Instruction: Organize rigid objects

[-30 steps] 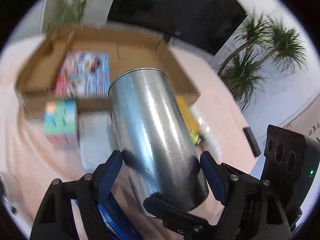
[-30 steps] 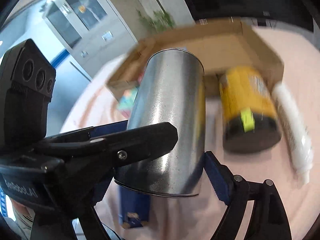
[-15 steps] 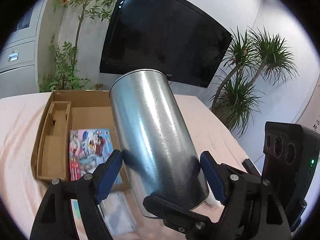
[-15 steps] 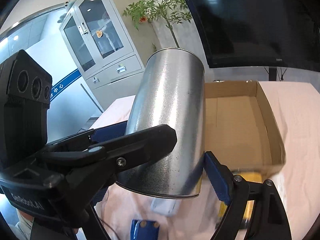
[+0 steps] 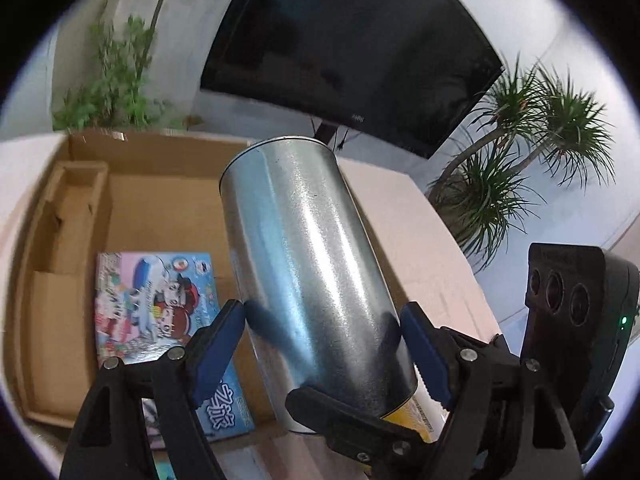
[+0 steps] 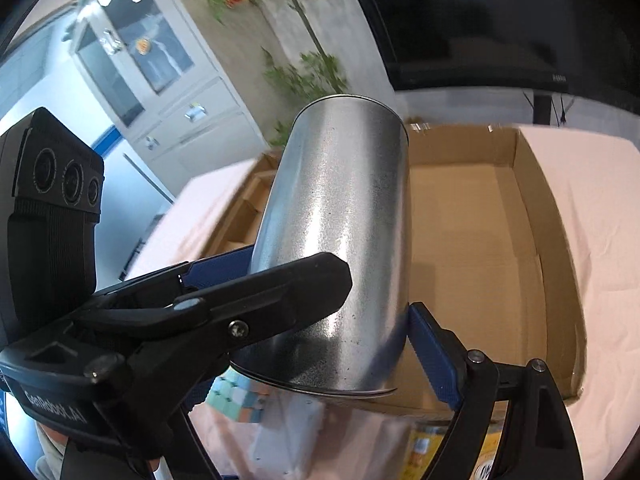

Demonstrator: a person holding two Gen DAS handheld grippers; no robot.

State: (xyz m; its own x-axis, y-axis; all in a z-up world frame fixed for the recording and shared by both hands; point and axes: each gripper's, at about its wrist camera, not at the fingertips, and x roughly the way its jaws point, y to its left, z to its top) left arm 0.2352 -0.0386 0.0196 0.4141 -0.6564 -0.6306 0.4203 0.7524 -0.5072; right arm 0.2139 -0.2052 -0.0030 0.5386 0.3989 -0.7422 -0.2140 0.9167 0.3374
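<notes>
Our left gripper (image 5: 322, 332) and right gripper (image 6: 340, 312) both pinch the metal can (image 5: 308, 264). Its long axis tilts toward upper frame, over the cardboard box (image 6: 552, 240) beyond.

Gripper body (image 6: 54, 404): white lettering along its lower left edge reads roughly "GenRobot.AI".
Television (image 5: 352, 52): a small brand mark sits on the lower bezel, too small to read.
Colourful box (image 5: 160, 320): cartoon print with large white Chinese characters on blue near its lower end, not legible.
Yellow can (image 6: 424, 448): printed label, the writing too blurred to read.
</notes>
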